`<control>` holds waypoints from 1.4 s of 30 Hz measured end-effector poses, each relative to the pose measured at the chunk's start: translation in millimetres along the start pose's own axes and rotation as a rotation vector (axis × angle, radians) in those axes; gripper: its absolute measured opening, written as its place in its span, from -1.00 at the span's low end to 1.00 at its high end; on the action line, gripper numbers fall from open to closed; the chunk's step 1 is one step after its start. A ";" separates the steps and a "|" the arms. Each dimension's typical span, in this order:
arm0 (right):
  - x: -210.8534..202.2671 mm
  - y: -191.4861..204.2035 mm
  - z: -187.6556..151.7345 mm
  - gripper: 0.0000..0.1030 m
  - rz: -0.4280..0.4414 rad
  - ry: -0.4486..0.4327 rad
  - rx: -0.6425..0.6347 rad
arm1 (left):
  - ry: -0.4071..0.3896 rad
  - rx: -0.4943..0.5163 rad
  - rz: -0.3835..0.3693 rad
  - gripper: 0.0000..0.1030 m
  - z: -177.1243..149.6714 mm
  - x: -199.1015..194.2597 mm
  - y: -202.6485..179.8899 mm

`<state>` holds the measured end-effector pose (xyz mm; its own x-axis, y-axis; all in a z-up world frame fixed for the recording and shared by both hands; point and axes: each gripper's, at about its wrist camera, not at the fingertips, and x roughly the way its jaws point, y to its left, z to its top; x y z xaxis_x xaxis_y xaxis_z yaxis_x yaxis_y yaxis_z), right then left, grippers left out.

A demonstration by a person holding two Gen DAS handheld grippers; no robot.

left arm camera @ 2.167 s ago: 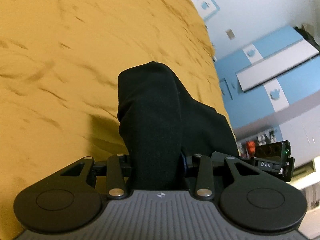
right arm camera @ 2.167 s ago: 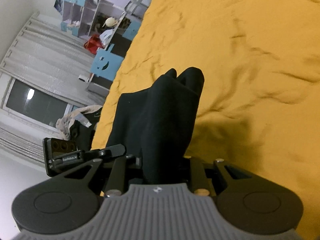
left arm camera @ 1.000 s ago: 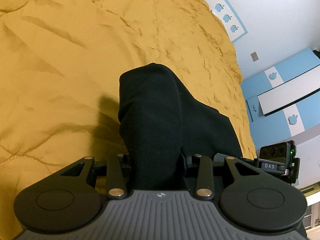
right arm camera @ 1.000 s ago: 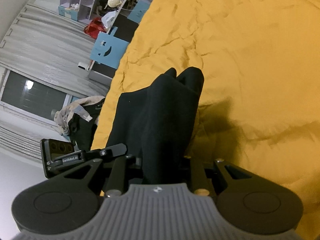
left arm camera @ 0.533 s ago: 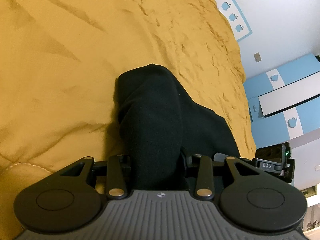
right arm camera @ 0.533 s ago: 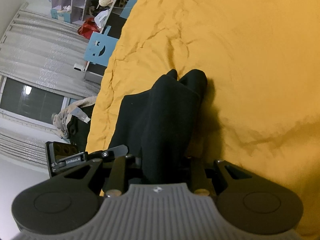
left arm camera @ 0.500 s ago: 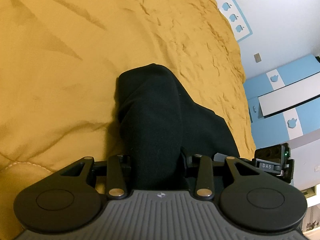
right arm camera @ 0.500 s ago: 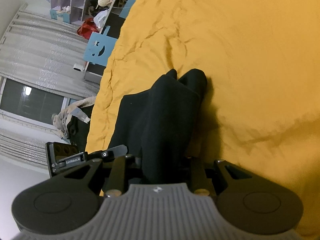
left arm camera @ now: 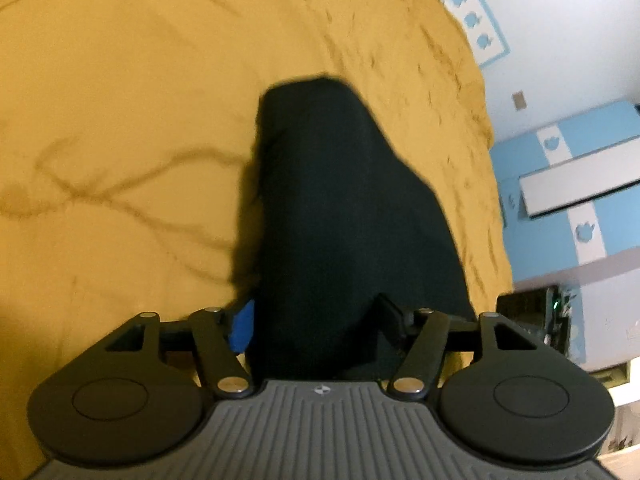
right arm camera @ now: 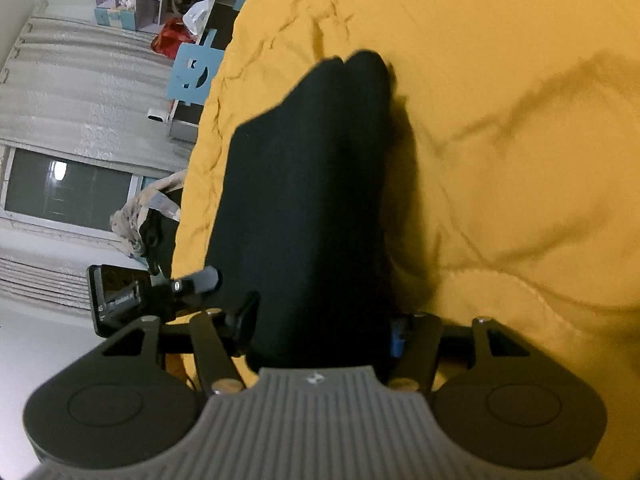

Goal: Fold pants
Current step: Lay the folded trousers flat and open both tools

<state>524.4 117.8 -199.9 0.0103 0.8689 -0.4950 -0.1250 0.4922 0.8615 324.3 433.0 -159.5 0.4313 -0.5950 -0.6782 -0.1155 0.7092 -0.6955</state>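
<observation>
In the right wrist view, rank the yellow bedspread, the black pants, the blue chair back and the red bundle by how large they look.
1. Yellow bedspread, fills most of the frame.
2. Black pants, enlarged by nearness to the camera.
3. Blue chair back.
4. Red bundle, slightly smaller; both are distant, so true sizes stay unsure.

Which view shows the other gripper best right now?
Right wrist view: the left gripper shows at the left edge of the black pants, labelled body and one finger sharp. Left wrist view catches only a blurred dark block of the right gripper at right.
</observation>
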 end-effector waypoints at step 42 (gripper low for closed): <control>-7.7 59.6 -106.9 -0.26 -0.445 -0.099 -0.768 | -0.364 0.284 0.534 0.56 -74.6 7.5 -83.3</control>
<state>410.8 134.8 -156.9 0.2978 0.6237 -0.7227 -0.7189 0.6446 0.2600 270.4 341.2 -124.3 0.6582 -0.0089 -0.7528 -0.1780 0.9697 -0.1672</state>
